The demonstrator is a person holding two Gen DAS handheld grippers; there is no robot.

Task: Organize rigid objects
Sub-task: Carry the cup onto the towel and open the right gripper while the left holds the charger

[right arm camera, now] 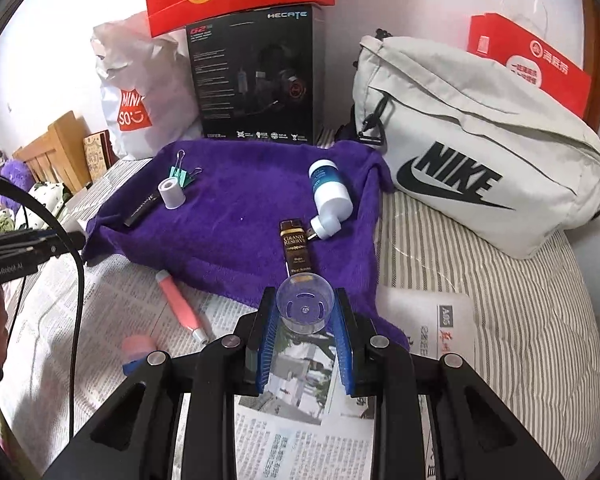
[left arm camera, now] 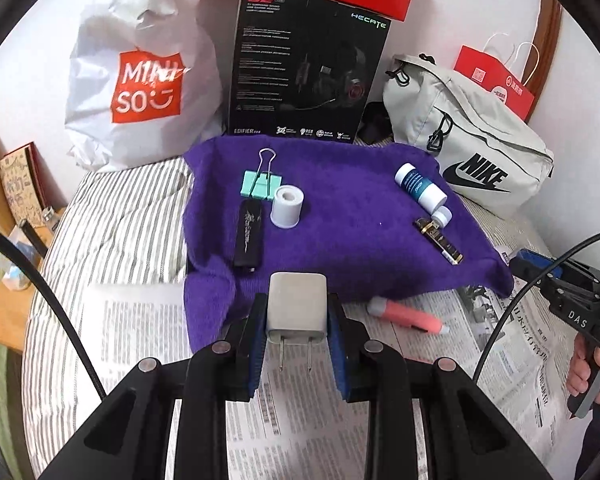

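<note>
My left gripper (left arm camera: 297,312) is shut on a white wall charger (left arm camera: 297,304), prongs toward the camera, held above the near edge of the purple towel (left arm camera: 340,216). My right gripper (right arm camera: 305,308) is shut on a small clear plastic cup (right arm camera: 305,306) above the towel's near edge (right arm camera: 228,216). On the towel lie a green binder clip (left arm camera: 262,184), a white tape roll (left arm camera: 286,206), a black lighter (left arm camera: 249,240), a blue-and-white bottle (left arm camera: 420,186), a small white plug (left arm camera: 442,216) and a dark brown bar (left arm camera: 440,242).
A pink pen (left arm camera: 404,316) lies on newspaper (left arm camera: 140,320) in front of the towel. Behind stand a white Miniso bag (left arm camera: 144,80), a black headset box (left arm camera: 300,68), a grey Nike bag (left arm camera: 472,140) and red bags (left arm camera: 496,80). The striped bedding drops off at the left.
</note>
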